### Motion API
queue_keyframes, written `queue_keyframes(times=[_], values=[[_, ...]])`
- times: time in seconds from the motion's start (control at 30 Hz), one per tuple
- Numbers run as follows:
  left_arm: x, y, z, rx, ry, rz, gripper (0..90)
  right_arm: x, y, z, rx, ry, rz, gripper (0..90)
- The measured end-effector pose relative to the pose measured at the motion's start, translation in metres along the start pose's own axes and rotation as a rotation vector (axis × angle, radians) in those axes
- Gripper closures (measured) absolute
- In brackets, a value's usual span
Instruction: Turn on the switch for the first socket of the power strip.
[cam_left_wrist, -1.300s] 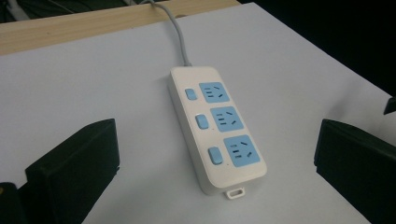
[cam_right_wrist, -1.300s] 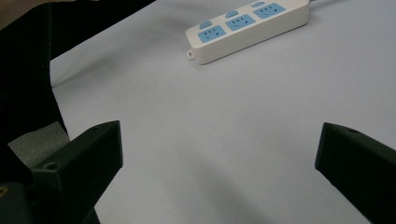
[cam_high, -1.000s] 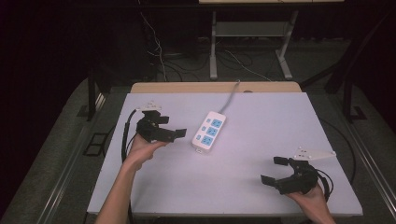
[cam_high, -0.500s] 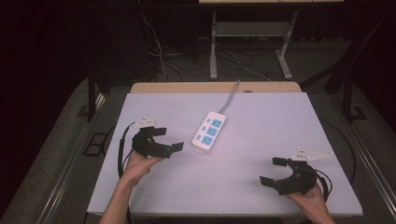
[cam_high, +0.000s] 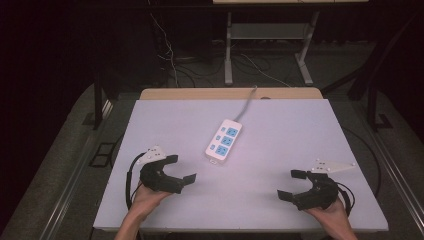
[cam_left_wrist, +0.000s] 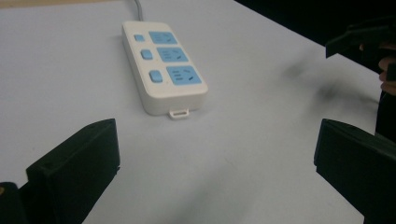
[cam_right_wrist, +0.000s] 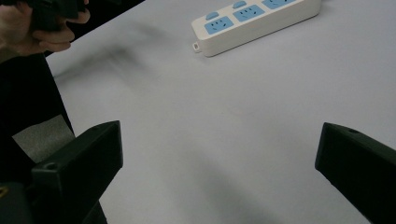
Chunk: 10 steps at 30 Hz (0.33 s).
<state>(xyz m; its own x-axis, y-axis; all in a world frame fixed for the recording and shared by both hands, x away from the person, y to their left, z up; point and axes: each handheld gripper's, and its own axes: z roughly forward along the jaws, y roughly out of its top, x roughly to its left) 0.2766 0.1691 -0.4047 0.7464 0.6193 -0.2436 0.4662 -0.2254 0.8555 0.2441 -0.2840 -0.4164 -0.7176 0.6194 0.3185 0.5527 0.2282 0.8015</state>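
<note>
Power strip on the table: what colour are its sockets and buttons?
Light blue, set in a white body on the power strip; clearest in the left gripper view.

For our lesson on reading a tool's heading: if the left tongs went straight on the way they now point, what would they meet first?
Probably the power strip: the open left tongs face its near end across bare table, though it sits slightly left of centre.

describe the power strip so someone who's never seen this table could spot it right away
Start at the pale table and look at its middle, slightly toward the far edge. The power strip lies there at a slant, between and beyond the left gripper and the right gripper. It is white with blue sockets and buttons, and a grey cord runs off the far edge.
</note>
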Motion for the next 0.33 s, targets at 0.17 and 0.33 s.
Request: queue_keyframes(times=[0.17,0.33], values=[[-0.001,-0.010,-0.001,0.010,0.002,-0.009,0.0,0.000,0.000,0.001,0.007,0.002,0.002,0.4],[-0.001,-0.017,-0.001,0.013,0.003,-0.017,0.0,-0.001,-0.001,0.001,0.007,0.004,0.006,0.4]])
